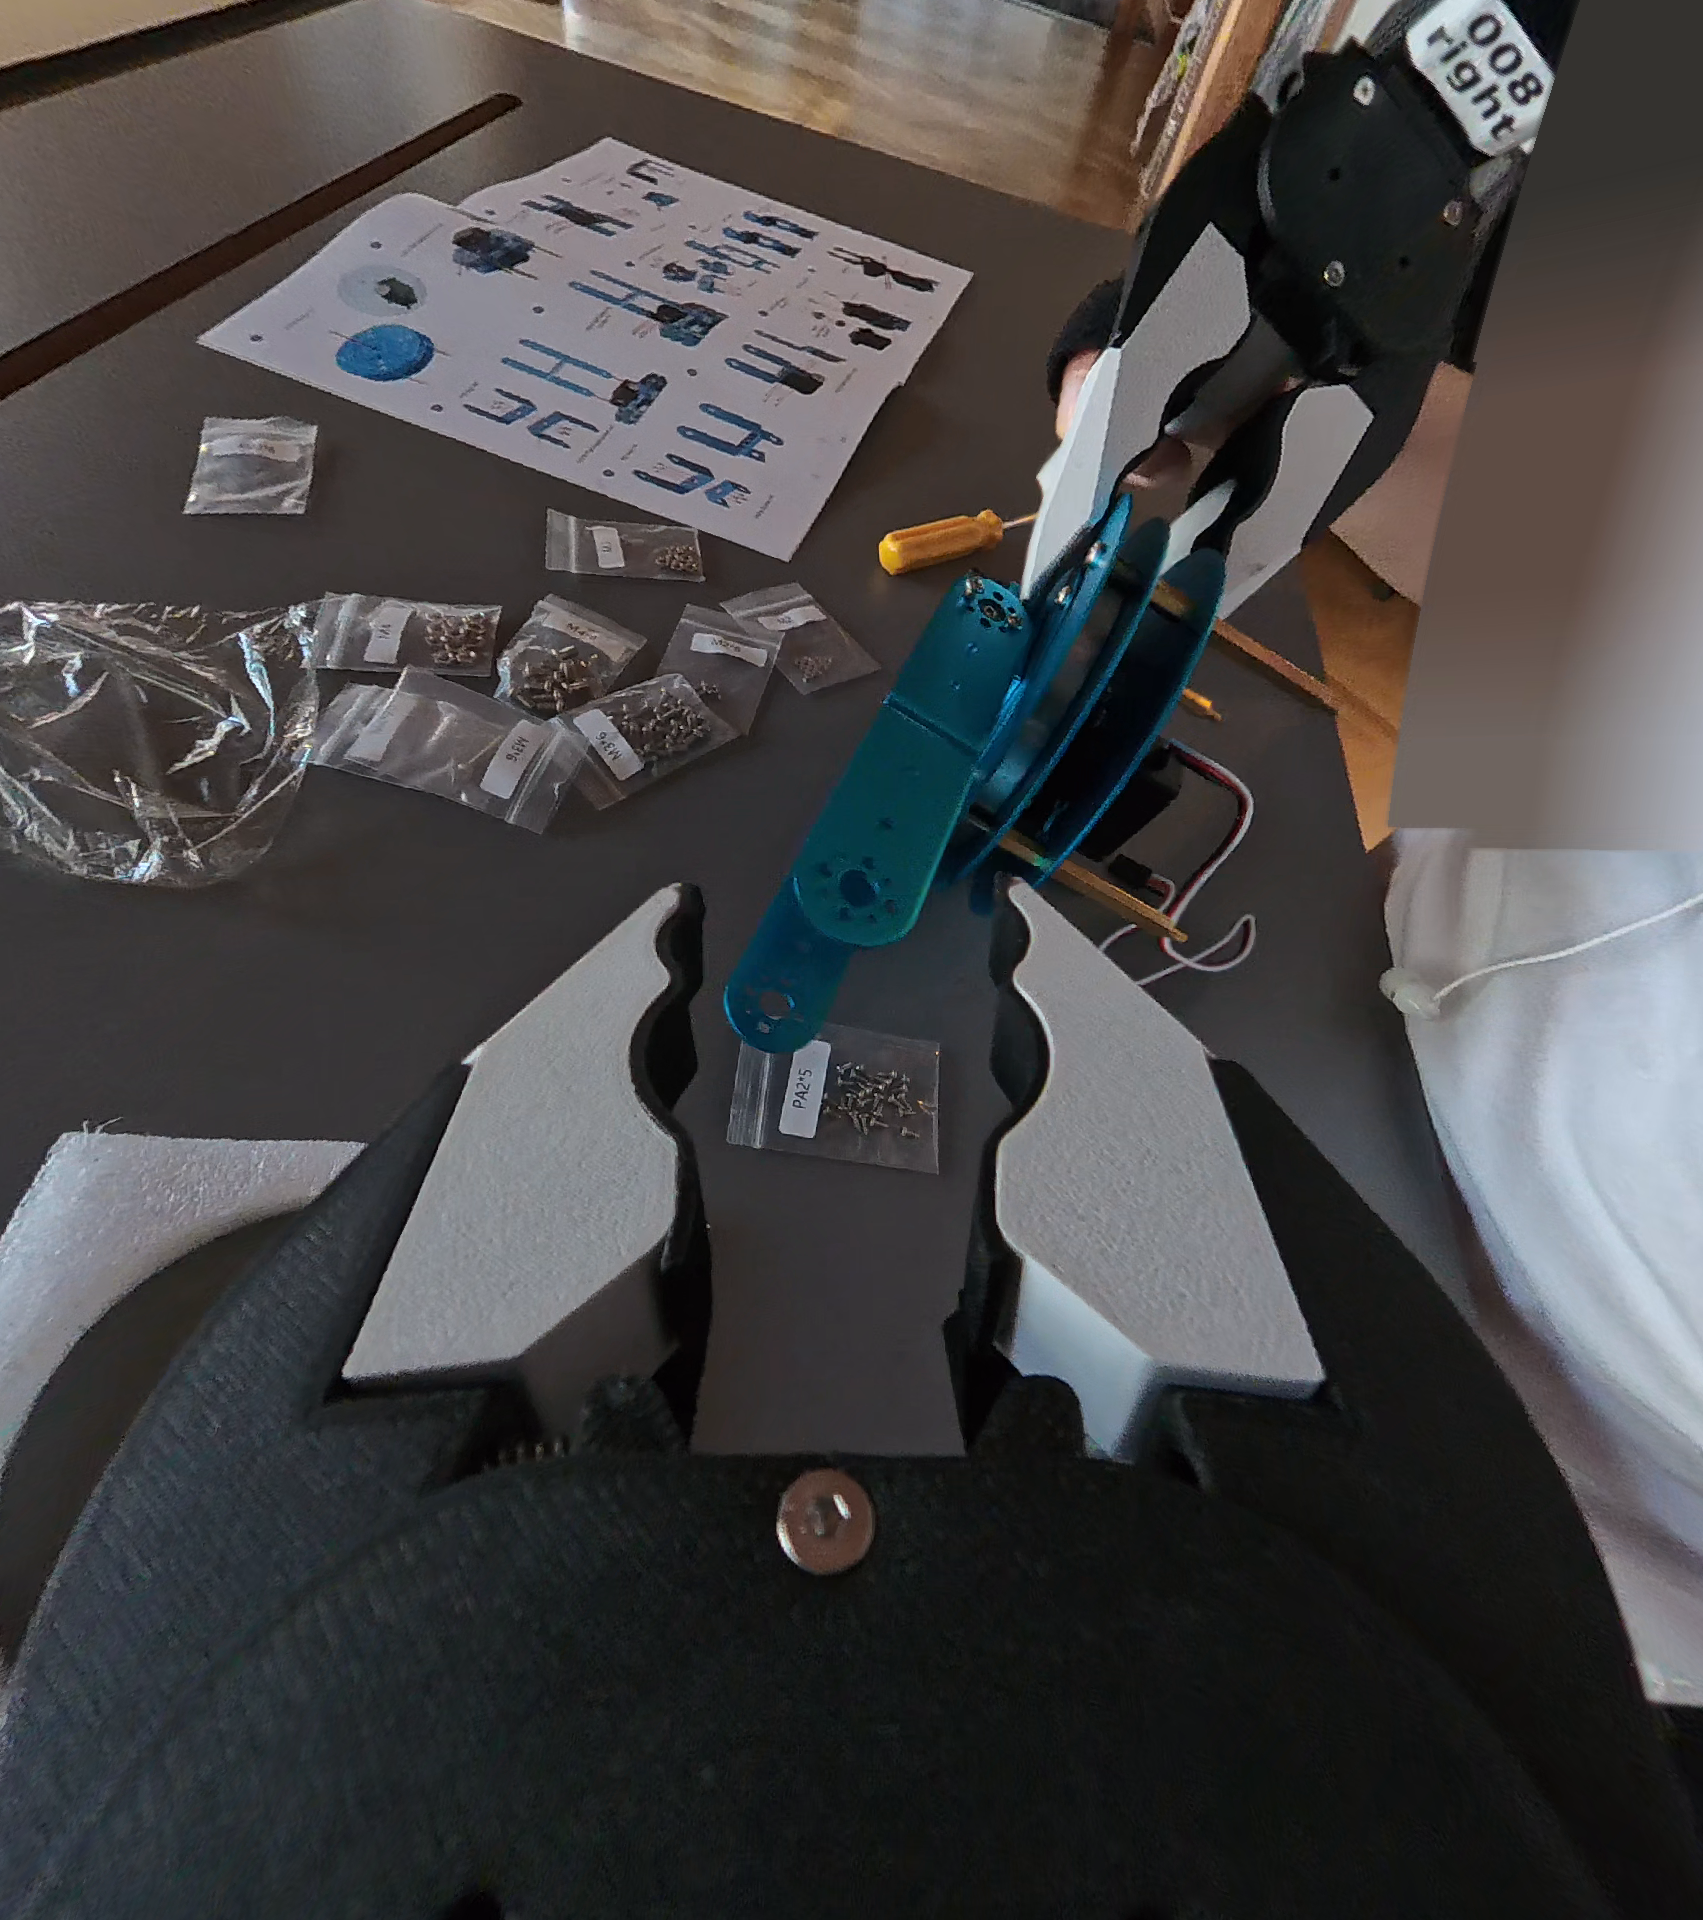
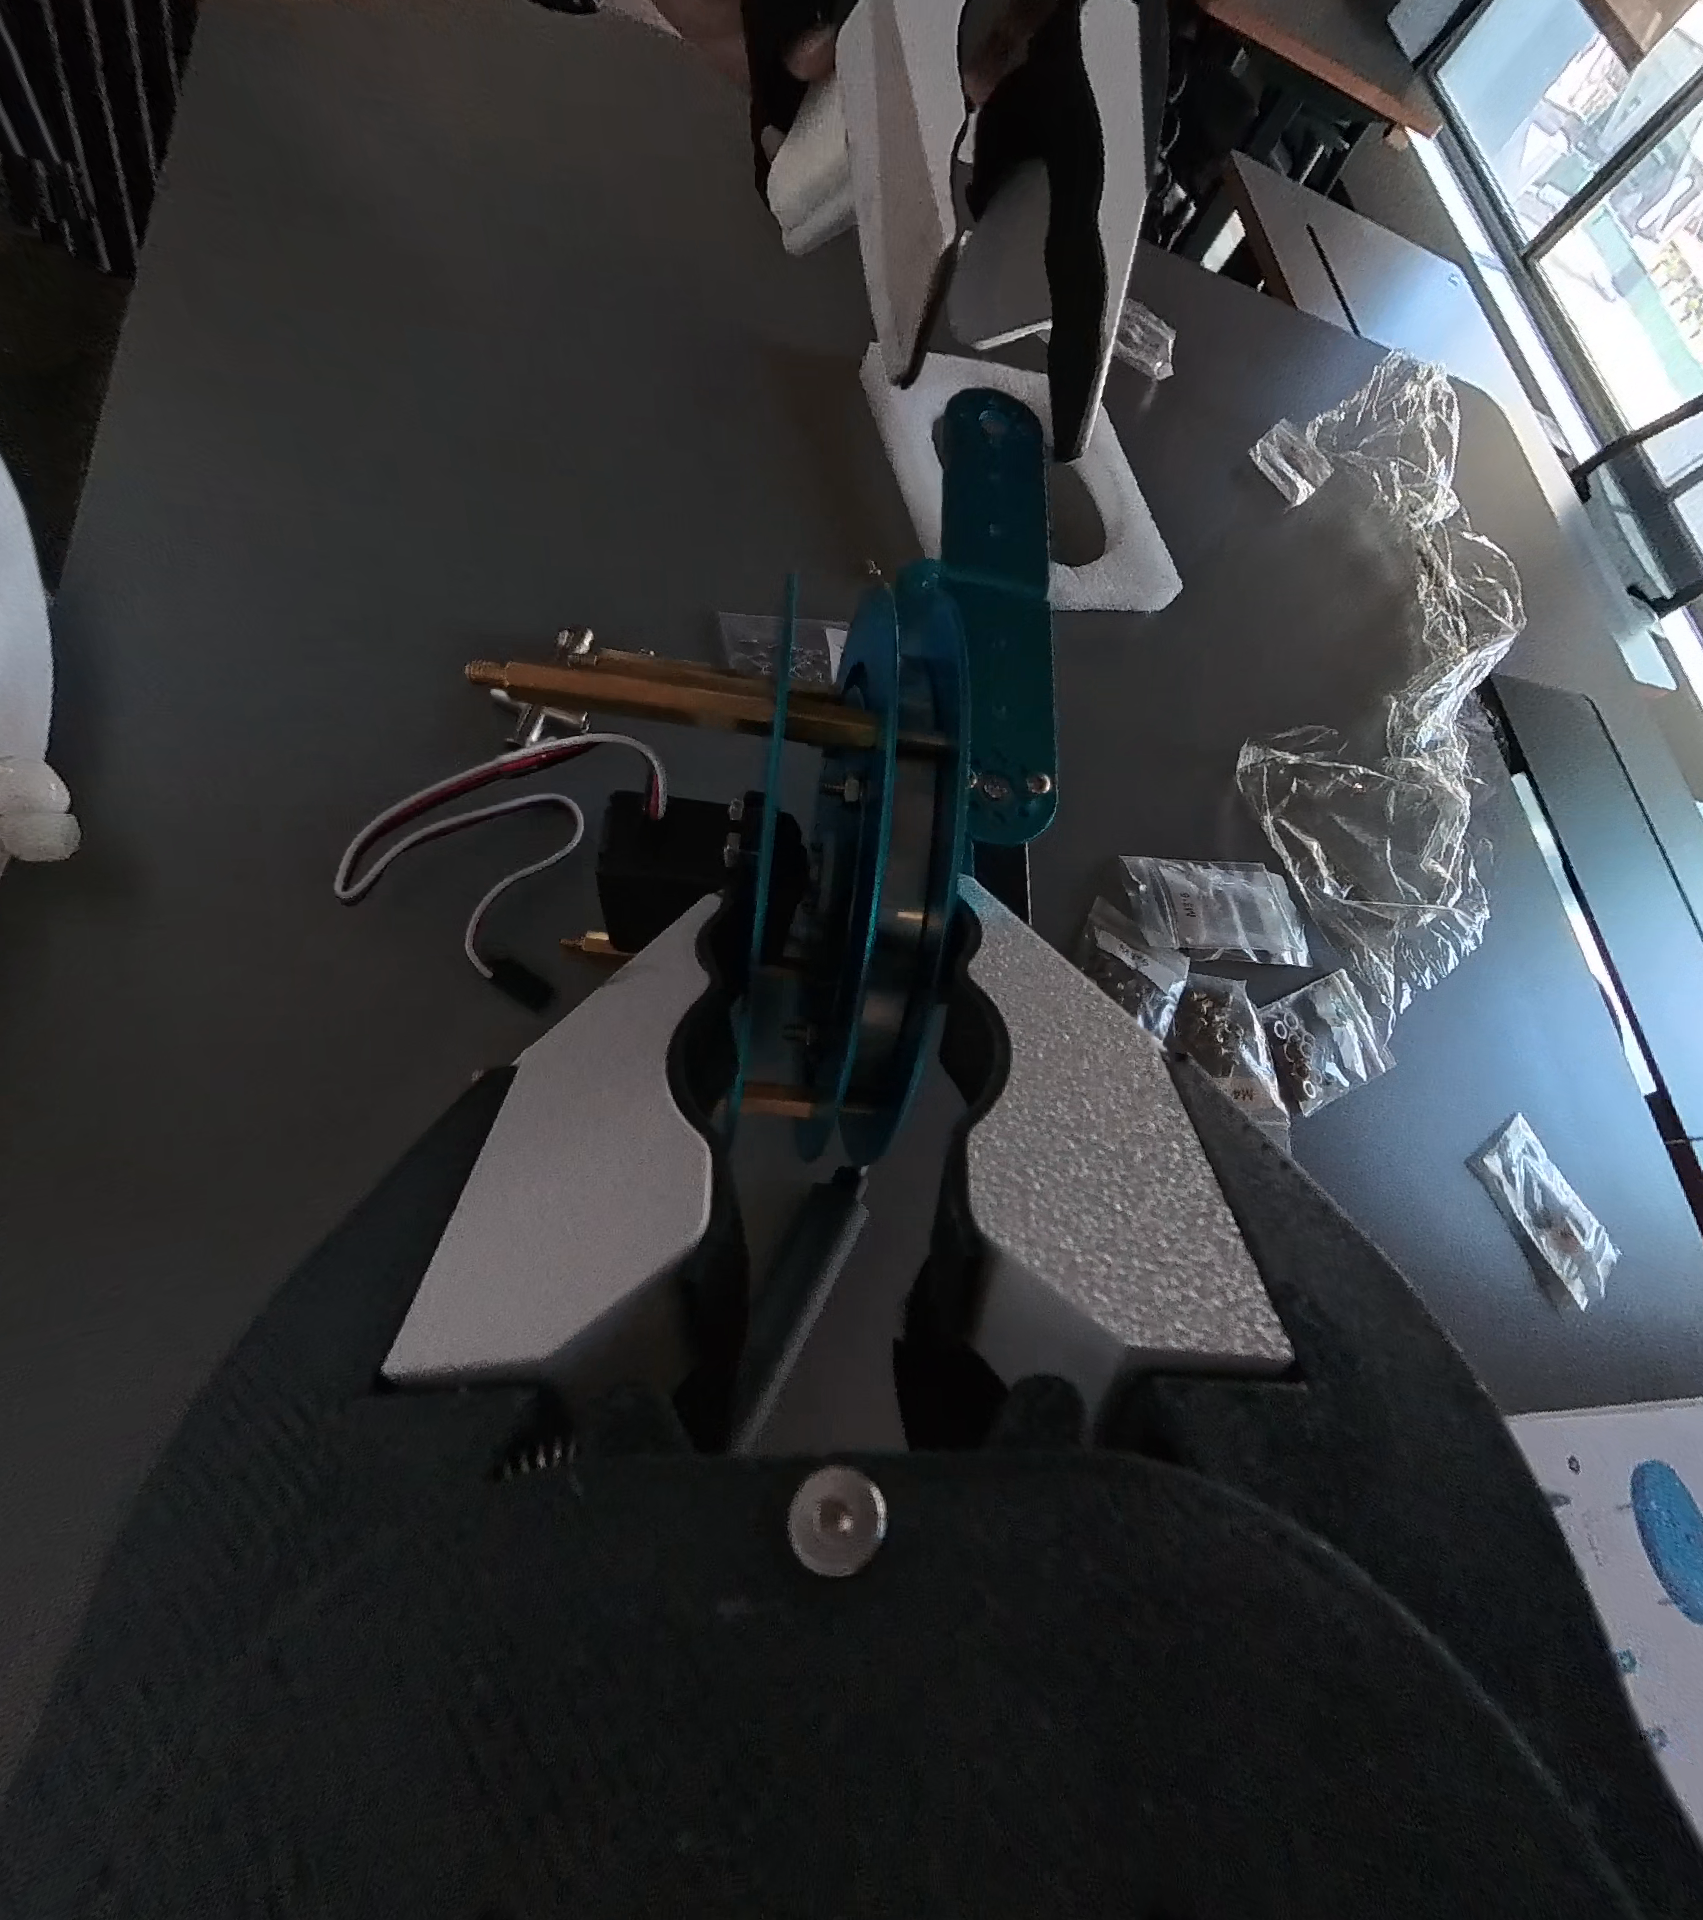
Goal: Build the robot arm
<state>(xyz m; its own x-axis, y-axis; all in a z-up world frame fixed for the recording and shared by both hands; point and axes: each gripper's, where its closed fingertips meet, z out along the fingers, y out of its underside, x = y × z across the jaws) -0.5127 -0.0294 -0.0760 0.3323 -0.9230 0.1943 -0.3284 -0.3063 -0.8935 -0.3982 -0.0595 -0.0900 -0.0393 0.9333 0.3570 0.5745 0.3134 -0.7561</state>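
Nine small screw bags (image 1: 831, 1103); one blue assembly (image 1: 940, 748), one yellow screwdriver (image 1: 935, 540) — two grippers (image 1: 847, 997)

The blue assembly (image 1: 940, 769) at centre frame is anodised metal with a satin sheen, and its standoffs (image 2: 681, 698) look like polished brass. The left gripper (image 1: 847, 925) has rough, grainy pale-grey fingers on a ribbed matt black printed-plastic body, as does the right gripper (image 2: 842, 940). The table (image 1: 151, 987) is smooth matt dark grey. The small bags (image 1: 831, 1107) of bright metal screws are glossy clear plastic, as is the crinkled wrap (image 1: 99, 727) at left. The instruction sheet (image 1: 598, 332) is matt paper. The foam piece (image 1: 16, 1351) is rough white. The screwdriver handle (image 1: 940, 540) is glossy yellow plastic.
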